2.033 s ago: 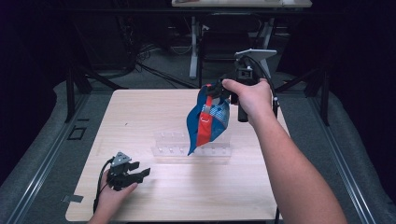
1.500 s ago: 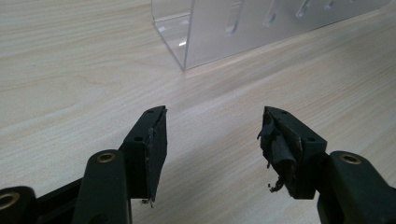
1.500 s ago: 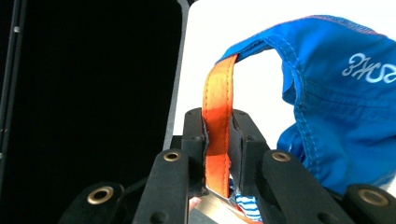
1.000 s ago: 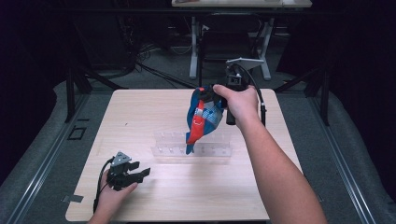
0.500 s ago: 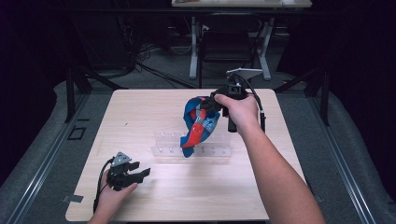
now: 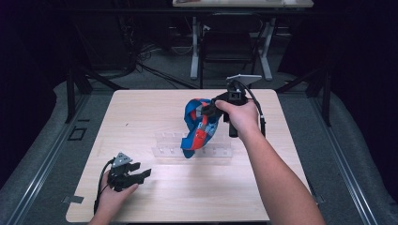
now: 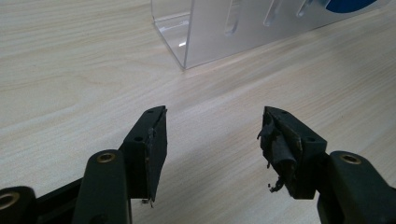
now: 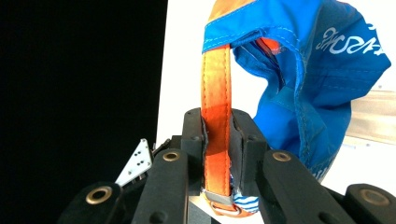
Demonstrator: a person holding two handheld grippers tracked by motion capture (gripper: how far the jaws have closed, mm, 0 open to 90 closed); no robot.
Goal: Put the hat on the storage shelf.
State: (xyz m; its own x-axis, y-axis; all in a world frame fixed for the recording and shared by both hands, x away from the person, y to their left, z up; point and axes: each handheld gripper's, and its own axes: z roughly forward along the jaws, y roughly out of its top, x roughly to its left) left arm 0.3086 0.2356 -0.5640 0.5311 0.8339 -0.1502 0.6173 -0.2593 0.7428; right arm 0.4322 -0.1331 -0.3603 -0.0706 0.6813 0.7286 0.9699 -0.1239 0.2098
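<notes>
Clamping an orange strap [image 8: 216,116] between its closed jaws, the right gripper [image 6: 211,110] holds a blue bag [image 6: 197,126] in the air above a clear plastic rack [image 6: 164,145] in the middle of the wooden table [image 6: 141,108]. Near the table's front left corner, the left gripper [image 6: 141,174] rests low on the wood with its jaws spread wide and empty, pointed toward the rack's near end.

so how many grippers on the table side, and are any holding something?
2. The left gripper rests open on the table near its front-left corner, holding nothing. The right gripper is raised over the clear rack, shut on the bag's orange strap.
</notes>
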